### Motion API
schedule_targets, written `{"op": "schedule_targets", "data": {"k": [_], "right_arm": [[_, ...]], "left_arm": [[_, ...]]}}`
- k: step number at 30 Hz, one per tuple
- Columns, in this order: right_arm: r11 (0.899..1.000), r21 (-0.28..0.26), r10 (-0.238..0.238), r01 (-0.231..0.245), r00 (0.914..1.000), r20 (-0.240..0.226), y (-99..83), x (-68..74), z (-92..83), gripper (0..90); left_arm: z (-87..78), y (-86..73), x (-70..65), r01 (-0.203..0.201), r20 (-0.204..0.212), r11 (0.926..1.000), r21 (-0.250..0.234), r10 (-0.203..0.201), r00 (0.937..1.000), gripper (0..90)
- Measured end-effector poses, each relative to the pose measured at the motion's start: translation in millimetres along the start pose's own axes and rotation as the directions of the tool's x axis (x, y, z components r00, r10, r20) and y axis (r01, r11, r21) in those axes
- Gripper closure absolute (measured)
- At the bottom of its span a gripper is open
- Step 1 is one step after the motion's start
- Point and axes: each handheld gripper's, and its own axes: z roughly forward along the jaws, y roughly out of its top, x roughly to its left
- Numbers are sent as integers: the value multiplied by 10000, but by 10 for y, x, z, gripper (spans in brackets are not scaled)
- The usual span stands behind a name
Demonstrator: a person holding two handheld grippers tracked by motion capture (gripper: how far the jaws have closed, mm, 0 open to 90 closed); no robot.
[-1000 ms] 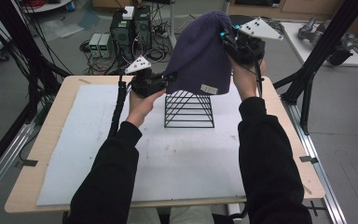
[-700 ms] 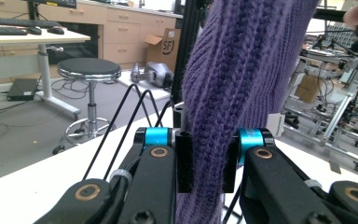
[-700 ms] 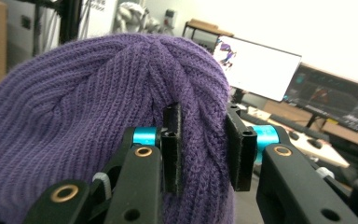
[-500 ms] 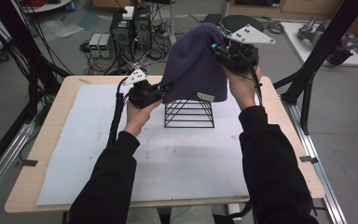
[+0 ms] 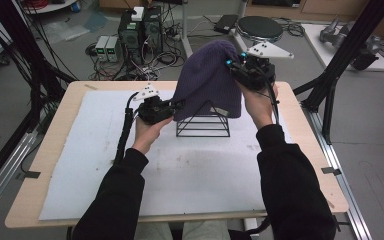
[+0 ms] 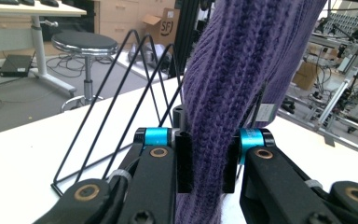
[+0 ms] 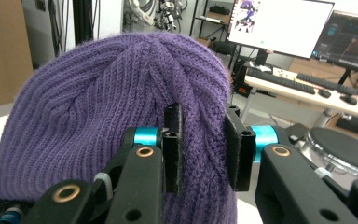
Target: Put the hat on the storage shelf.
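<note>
Draping over the black wire rack [image 5: 203, 121] right now is the purple knit beanie [image 5: 207, 80], and both tongs have a piece of it. The left tongs [image 5: 176, 106] sit low at the hat's left edge, jaws pinched tight on a bunched fold of the ribbed knit; in the left gripper view that fold [image 6: 208, 154] runs straight up between the two black pads, with the rack's thin triangular wires [image 6: 121, 93] rising just to the left of it. The right tongs [image 5: 236, 67] are up high on the hat's right side, near the crown, jaws closed on a ridge of the fabric; the right gripper view has the rounded crown [image 7: 121, 93] bulging beyond the pads and the knit squeezed between them. The rack itself is an open wire frame with sloping sides, standing on the white mat [image 5: 105, 165] that covers the counter [image 5: 60, 115], and the beanie hangs over its top and back, its lower hem with a small pale label [image 5: 222, 112] falling across the rack's right upper corner. The rack's front bars are bare, and you can see through them to the mat.
</note>
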Motion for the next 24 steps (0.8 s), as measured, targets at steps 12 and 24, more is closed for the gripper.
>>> {"op": "schedule_targets", "data": {"k": [12, 24], "right_arm": [[9990, 434, -74, 74, 10000, 3, -362, 26, -1, 718], [9949, 990, -141, 163, 9996, -235, -648, 74, 122, 692]], "left_arm": [[121, -311, 43, 68, 26, 9982, 598, -70, 10000, 814], [156, -587, 141, 723, -217, 9900, 1214, -701, 9973, 807]]}}
